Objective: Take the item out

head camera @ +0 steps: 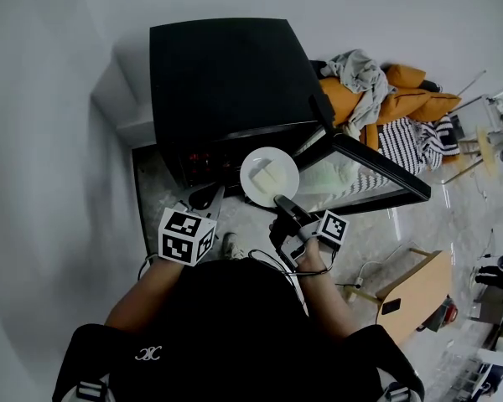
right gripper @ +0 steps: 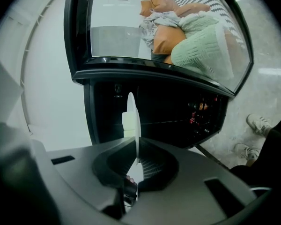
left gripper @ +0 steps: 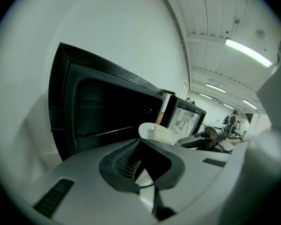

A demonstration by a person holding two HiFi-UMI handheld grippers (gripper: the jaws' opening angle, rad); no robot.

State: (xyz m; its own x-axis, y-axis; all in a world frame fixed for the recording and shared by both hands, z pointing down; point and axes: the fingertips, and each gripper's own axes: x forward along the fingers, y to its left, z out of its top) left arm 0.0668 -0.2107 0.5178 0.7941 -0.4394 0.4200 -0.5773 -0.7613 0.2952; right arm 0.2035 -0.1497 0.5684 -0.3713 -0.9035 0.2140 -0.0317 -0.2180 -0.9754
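- Fingers (right gripper: 154, 167) of the right gripper (right gripper: 137, 148) are clamped on the near rim of the round white plate (right gripper: 132, 111). Only a thin strip of rim sits between the ribbed pads, so the hold looks shallow. The plate's weight hangs out beyond them, and it could pivot or slip free.
- Fingers (left gripper: 126, 161) of the left gripper (left gripper: 140, 143) are closed tip to tip on nothing. This gripper hovers near the left corner of the oven mouth, apart from the plate. It gives no support, so a slip on the right would go uncaught.
- Pale rectangular food blocks (head camera: 267, 174) lie loose on the plate. Any tilt or jerk during withdrawal could slide them off the rim.
- From the head view, the plate (head camera: 269, 177) hangs at the mouth of the boxy black oven (head camera: 226, 82), just in front of the dark cavity. I cannot tell whether its far rim has cleared the opening. Lifting too early could knock it on the frame.
- Its glass-panelled black door (head camera: 365, 170) stands open to the right, close beside the right gripper (head camera: 283, 201). A pull that drifts right could bump the plate or the gripper against it.
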